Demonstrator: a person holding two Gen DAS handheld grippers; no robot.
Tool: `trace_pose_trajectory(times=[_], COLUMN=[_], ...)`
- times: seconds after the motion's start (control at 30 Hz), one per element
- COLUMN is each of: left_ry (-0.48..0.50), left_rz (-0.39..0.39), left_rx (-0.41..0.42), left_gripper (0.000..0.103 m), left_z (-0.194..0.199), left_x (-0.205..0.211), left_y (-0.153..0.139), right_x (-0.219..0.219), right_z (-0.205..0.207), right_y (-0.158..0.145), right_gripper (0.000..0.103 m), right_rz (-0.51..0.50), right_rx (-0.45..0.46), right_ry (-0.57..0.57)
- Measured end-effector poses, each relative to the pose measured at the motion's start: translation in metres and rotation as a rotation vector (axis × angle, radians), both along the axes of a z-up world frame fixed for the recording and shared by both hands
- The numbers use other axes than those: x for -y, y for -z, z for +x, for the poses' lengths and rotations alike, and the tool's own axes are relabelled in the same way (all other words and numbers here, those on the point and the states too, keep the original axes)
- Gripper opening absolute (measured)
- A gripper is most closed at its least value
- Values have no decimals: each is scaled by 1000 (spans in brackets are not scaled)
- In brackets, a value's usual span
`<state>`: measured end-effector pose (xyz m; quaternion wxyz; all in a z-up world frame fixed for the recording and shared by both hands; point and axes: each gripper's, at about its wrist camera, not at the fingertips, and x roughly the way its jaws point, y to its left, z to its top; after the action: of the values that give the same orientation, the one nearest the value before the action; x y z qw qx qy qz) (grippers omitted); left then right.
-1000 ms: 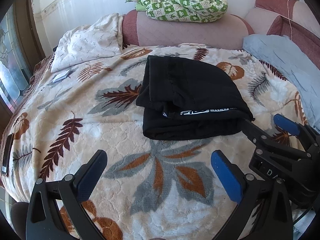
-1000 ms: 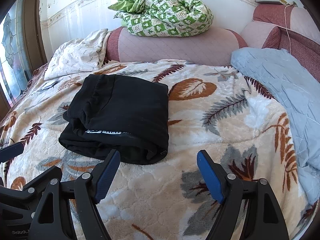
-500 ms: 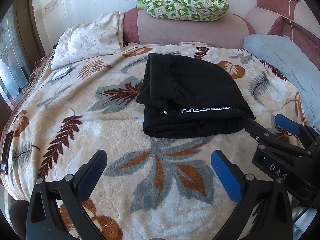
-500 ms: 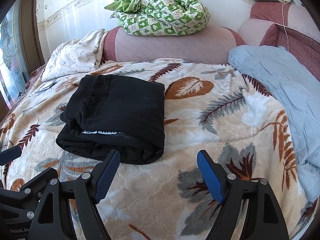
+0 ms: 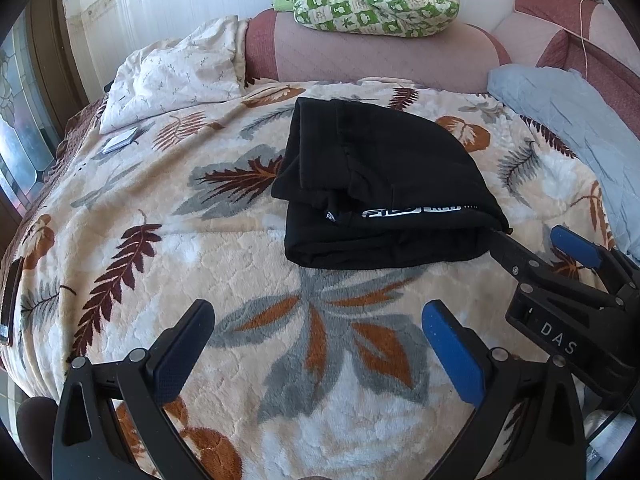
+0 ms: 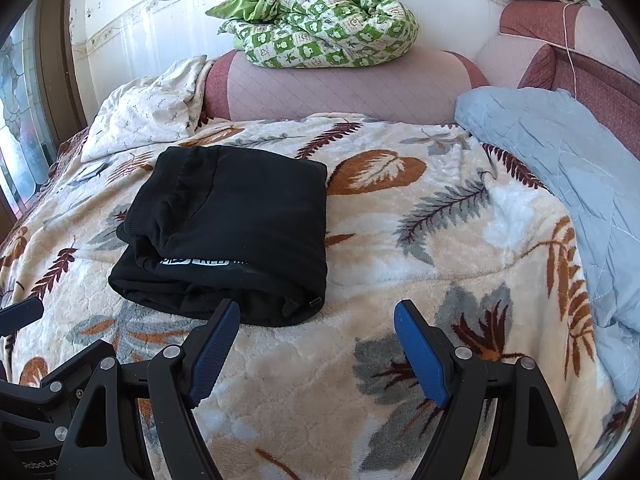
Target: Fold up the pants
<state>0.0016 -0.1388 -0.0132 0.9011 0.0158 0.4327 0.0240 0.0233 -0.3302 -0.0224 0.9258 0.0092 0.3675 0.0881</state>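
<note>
Both tongs spread apart, empty: left gripper (image 5: 320, 354), right gripper (image 6: 316, 354). Black pants (image 6: 236, 228) folded flat on leaf-print blanket (image 6: 400, 248).

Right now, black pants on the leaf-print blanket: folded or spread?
Folded. The black pants lie as a compact stack of layers on the leaf-print blanket, logo strip along the near fold; both grippers open, clear.
</note>
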Motion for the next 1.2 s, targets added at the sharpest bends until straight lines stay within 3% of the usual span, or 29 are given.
trace_pose_trajectory(times=[1.2], left_ry=[-3], left_rz=[-4], left_rx=[-34], left_gripper=[103], left_z=[3], left_x=[-1], left_y=[5], right_x=[-2], right_z=[5], right_y=[9], right_gripper=[86], right_rz=[-3], right_rx=[-44], right_ry=[-4])
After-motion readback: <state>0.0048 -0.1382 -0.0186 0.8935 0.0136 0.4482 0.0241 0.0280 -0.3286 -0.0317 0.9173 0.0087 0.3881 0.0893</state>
